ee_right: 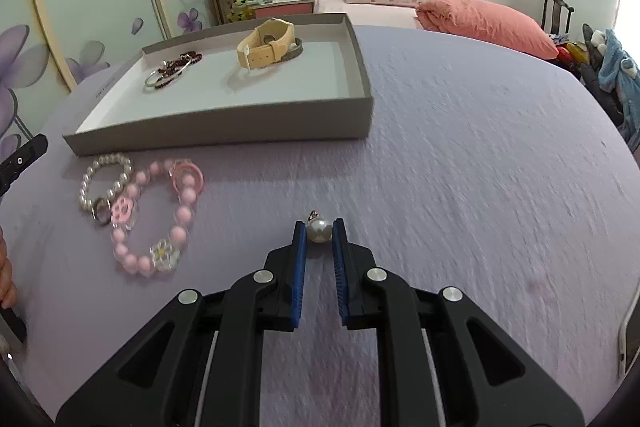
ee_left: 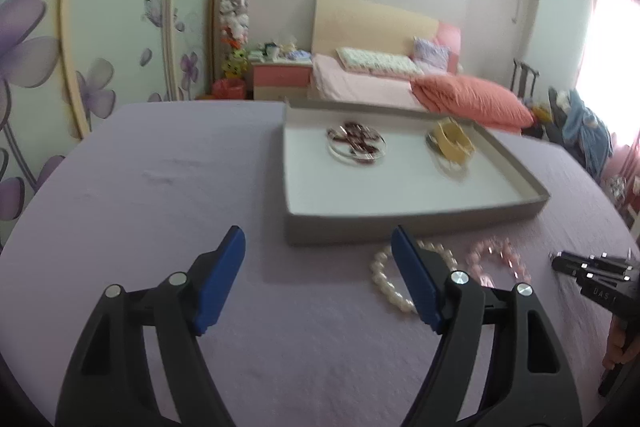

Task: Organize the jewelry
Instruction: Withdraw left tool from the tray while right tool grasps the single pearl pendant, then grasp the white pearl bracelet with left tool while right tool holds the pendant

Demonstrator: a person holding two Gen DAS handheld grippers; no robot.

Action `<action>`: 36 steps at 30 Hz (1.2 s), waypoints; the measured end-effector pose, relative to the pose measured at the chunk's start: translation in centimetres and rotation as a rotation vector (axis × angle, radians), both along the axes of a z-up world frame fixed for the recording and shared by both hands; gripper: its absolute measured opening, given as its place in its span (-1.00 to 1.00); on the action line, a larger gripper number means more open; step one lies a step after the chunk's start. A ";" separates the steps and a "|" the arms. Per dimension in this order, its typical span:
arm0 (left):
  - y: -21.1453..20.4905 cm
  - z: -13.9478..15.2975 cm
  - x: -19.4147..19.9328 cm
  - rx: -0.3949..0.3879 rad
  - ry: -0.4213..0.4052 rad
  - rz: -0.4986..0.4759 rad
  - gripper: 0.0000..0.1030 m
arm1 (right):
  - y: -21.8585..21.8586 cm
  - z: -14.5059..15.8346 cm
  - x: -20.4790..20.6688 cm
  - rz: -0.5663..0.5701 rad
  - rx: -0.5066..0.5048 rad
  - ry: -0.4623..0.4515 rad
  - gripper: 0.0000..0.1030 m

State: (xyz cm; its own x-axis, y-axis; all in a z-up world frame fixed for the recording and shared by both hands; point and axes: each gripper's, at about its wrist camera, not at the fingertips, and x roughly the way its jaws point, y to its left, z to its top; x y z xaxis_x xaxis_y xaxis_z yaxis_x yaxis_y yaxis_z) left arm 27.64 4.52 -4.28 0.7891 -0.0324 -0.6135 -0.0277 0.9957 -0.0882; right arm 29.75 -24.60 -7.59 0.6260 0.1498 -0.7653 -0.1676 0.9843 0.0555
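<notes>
We are pinching the pearl pendant point(ee_right: 319, 230) between our right gripper point(ee_right: 319, 233) fingers, over the lavender desk point(ee_right: 460, 167). Our left gripper point(ee_left: 318, 247) is gaping wide, empty, the pearl bracelet point(ee_left: 386, 273) lying just beyond its right finger.

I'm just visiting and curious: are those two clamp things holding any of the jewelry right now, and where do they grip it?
The right gripper pinches the pearl pendant across its round sides. The left gripper is open and holds nothing.

Bright window glare, motion blur, fisheye edges
</notes>
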 end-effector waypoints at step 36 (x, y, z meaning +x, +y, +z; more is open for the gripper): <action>-5.0 -3.5 3.0 0.081 0.230 -0.094 -0.81 | -0.4 -0.1 -0.6 0.005 0.014 0.003 -0.72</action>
